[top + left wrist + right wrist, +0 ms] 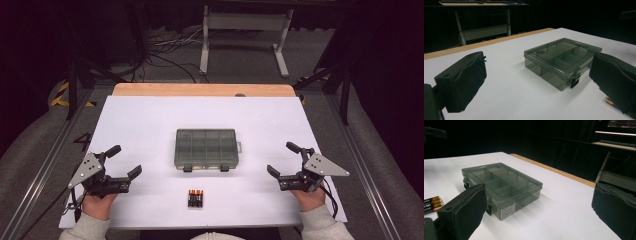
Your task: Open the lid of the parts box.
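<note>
On the white table (150, 125), both tongs gape wide and empty beside a smoky, translucent, rectangular compartment box (206, 147).

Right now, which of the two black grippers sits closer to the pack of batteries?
The left gripper; its open jaws are slightly nearer the black-and-orange battery pack than the right gripper's.

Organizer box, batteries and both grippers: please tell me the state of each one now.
Organizer box: lid closed, both front latches fastened, compartments look empty.
Batteries: lying flat, side by side, on the table in front of the box, untouched.
Left gripper: open, holding nothing.
Right gripper: open, holding nothing.
</note>
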A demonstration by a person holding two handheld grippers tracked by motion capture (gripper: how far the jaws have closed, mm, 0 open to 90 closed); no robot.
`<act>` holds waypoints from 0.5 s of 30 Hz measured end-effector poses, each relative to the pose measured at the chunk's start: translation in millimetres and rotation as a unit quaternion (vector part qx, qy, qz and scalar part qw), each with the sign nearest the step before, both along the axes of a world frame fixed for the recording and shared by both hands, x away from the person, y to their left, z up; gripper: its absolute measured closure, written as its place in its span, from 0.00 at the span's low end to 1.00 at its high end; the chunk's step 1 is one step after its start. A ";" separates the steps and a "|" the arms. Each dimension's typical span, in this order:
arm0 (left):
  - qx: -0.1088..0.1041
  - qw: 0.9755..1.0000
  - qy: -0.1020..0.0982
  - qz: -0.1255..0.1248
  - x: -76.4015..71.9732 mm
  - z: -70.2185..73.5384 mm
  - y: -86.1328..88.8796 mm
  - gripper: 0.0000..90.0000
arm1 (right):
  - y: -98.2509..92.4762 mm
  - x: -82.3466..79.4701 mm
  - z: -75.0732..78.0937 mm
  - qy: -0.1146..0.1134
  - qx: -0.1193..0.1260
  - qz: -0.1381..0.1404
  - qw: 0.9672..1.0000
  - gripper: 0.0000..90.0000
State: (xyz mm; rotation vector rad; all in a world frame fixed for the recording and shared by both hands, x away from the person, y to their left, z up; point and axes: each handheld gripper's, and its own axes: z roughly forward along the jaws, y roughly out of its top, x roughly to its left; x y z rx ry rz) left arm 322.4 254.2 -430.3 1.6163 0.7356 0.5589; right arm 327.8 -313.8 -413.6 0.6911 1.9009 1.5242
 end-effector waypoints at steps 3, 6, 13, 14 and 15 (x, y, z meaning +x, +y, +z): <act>-0.002 1.000 -0.001 0.001 0.2 -0.1 0.3 0.02 | 1.0 -0.2 -0.5 0.000 -0.005 0.000 1.000 0.01; 0.006 1.000 -0.002 0.001 -0.3 0.8 -0.1 0.02 | 0.9 -0.6 -0.3 -0.001 -0.005 0.000 1.000 0.01; 0.024 1.000 -0.005 -0.003 -1.7 2.4 -1.5 0.02 | 1.1 -0.5 0.2 -0.001 -0.007 -0.003 1.000 0.01; 0.024 1.000 -0.005 -0.003 -1.7 2.4 -1.5 0.02 | 1.5 -0.6 0.4 -0.001 -0.008 -0.002 1.000 0.01; 0.021 1.000 -0.003 -0.002 -1.7 2.3 -1.4 0.02 | 1.5 -0.6 0.4 -0.001 -0.008 -0.002 1.000 0.01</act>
